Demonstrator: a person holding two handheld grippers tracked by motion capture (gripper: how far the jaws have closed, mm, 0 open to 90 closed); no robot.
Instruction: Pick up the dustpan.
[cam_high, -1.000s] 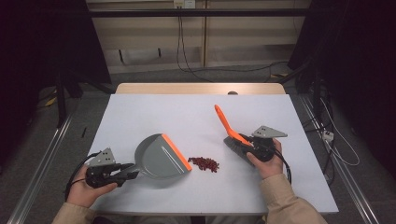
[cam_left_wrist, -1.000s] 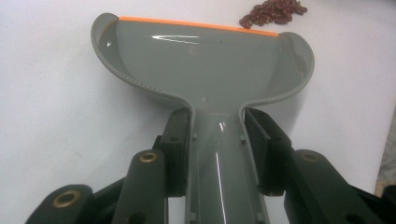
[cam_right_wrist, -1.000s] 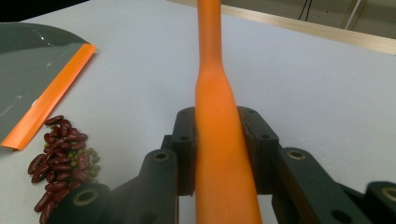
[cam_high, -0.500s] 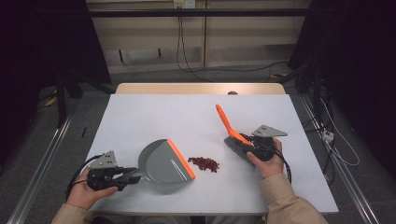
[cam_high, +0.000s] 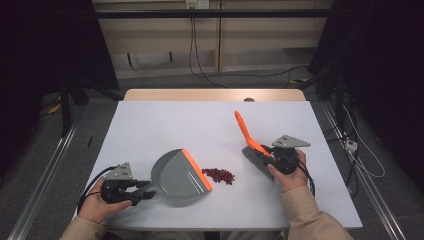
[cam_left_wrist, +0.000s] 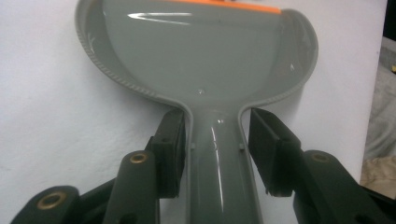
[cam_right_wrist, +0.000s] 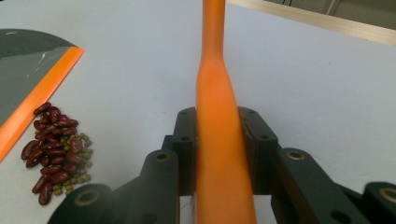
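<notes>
Jaws clamped on dustpan (cam_high: 177, 176) handle and brush (cam_high: 252, 145) handle. Keep pan lip flat on bench (cam_high: 160, 125), touching beans (cam_high: 218, 175). Sweep low toward it.

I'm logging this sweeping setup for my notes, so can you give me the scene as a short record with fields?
Surface: white table top
Left gripper: shut on the handle of the grey plastic dustpan with an orange lip
Dustpan state: lying on the table, lip facing the pile
Right gripper: shut on the orange-handled brush with grey bristles
Brush state: bristles down near the table, handle slanting up and away
Debris: small pile of dark red beans with tiny green ones, between dustpan lip and brush
Beans in dustpan: none seen
</notes>
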